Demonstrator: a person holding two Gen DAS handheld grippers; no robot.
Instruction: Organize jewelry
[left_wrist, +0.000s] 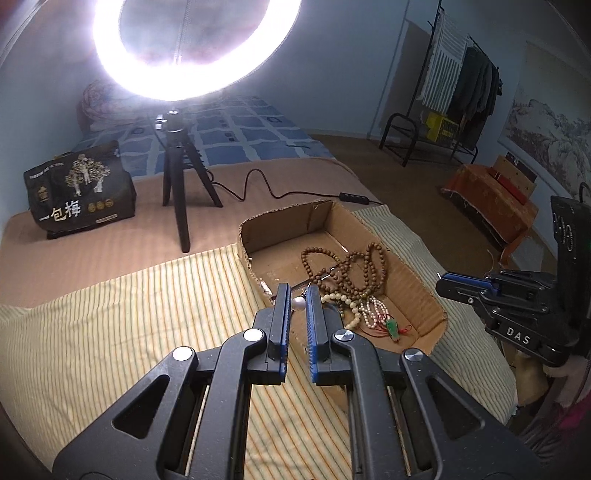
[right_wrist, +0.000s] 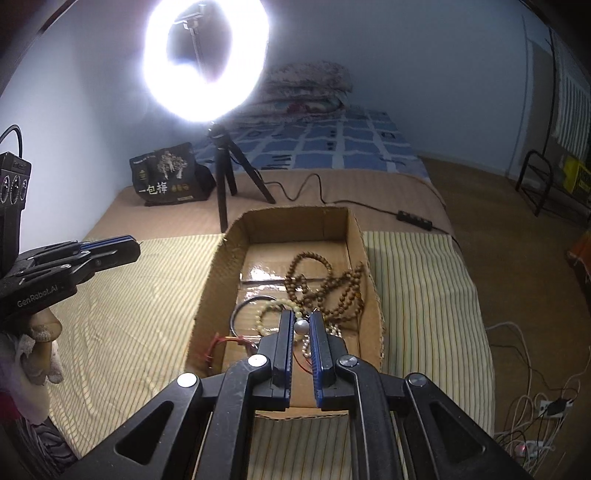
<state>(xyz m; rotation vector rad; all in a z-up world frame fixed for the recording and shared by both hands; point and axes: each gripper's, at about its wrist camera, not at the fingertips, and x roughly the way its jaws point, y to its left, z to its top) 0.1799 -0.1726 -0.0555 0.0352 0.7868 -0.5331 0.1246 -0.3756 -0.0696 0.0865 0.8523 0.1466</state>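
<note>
in the left wrist view, the left gripper (left_wrist: 297, 295) points down over the near left corner of a shallow cardboard box (left_wrist: 413, 280) that sits on a striped cloth (left_wrist: 129, 314). its jaws are drawn in nearly as far as they go, and a white pearl (left_wrist: 298, 303) on a thin piece sits between the tips; whether the pads truly pinch it cannot be told. inside the box lie brown wooden beads (left_wrist: 351, 266) toward its middle and right wall, cream beads (left_wrist: 347, 301) in front of them, a small white pearl strand (left_wrist: 375, 314) and a green pendant (left_wrist: 392, 328) on red cord near the front wall. the right gripper (left_wrist: 443, 286) shows at the right edge, beside the box, closed as far as can be seen. behind the box stand a ring light (left_wrist: 195, 48) on a tripod and a black bag (left_wrist: 79, 192).

in the right wrist view, the right gripper (right_wrist: 302, 319) hangs over the box's (right_wrist: 214, 273) near half, jaws almost together, with a white pearl (right_wrist: 301, 326) between the tips; a firm grip cannot be confirmed. wooden beads (right_wrist: 325, 280) lie just beyond, cream beads (right_wrist: 273, 310) and a dark ring (right_wrist: 240, 314) to the left, a red cord (right_wrist: 221, 343) near the left wall. the left gripper (right_wrist: 136, 251) shows at the left, over the striped cloth (right_wrist: 417, 295), closed.
</note>
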